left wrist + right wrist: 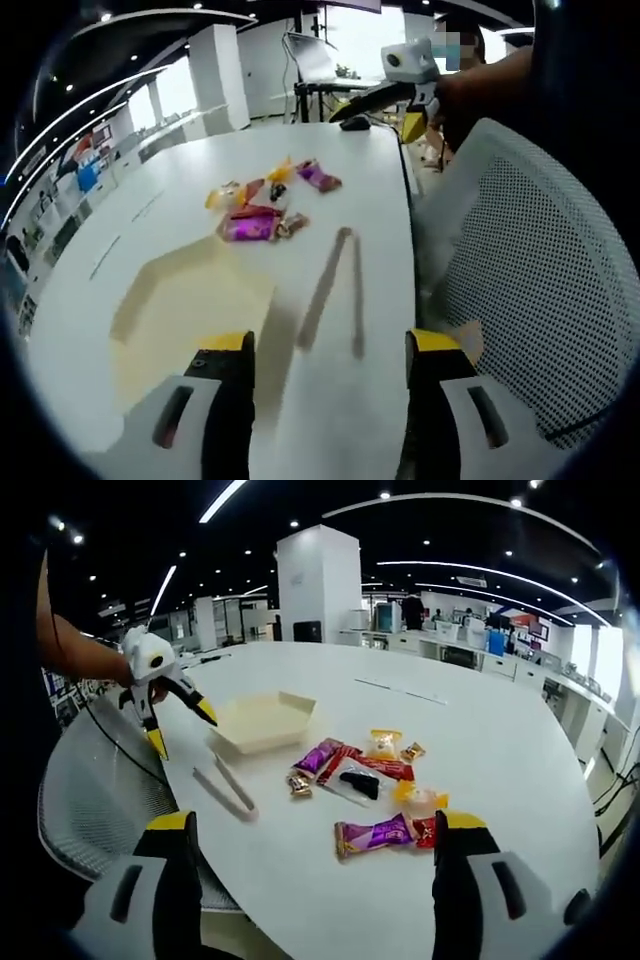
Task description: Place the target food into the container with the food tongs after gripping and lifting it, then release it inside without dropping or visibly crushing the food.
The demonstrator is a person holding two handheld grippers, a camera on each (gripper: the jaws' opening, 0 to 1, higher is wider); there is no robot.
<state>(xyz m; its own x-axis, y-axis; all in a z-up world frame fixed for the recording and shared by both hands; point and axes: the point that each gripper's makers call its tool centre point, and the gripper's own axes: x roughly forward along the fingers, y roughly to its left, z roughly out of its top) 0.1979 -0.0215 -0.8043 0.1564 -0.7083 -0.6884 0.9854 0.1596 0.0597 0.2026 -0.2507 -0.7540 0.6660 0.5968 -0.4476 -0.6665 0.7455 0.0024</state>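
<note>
Currently both grippers are released, jaws spread wide with nothing between them. In the left gripper view, the left gripper point(330, 365) hovers over the white table point(150, 230). A pale tray point(190, 310) lies just ahead of its left jaw, at about 10 o'clock from the jaw gap. The tongs point(335, 290) lie flat on the table at 12 o'clock from the gap, their two arms joined at the far end and splayed toward the camera. Beyond the tongs, at 11 o'clock, sits the cluster of wrapped snacks point(265, 205), well apart from the tray. A white mesh chair point(530, 290) stands against the table edge at 3 o'clock. The right gripper point(405, 100) appears at 1 o'clock, beyond the far table edge, held by a hand.

In the right gripper view, the right gripper point(315, 865) hangs over the near table edge point(500, 730). The snacks point(370, 780) lie at 12 o'clock from the jaw gap; the nearest, a purple packet point(372, 835), sits just beside the right jaw tip. The tongs point(225, 788) lie at 10 o'clock, between the snacks and the chair point(95, 810), touching neither. The tray point(262, 720) rests beyond the tongs at 11 o'clock, with no food visible inside. The left gripper point(180, 725) is at 9 o'clock, held by a hand, jaws spread, its yellow tips near the tray's left rim.
</note>
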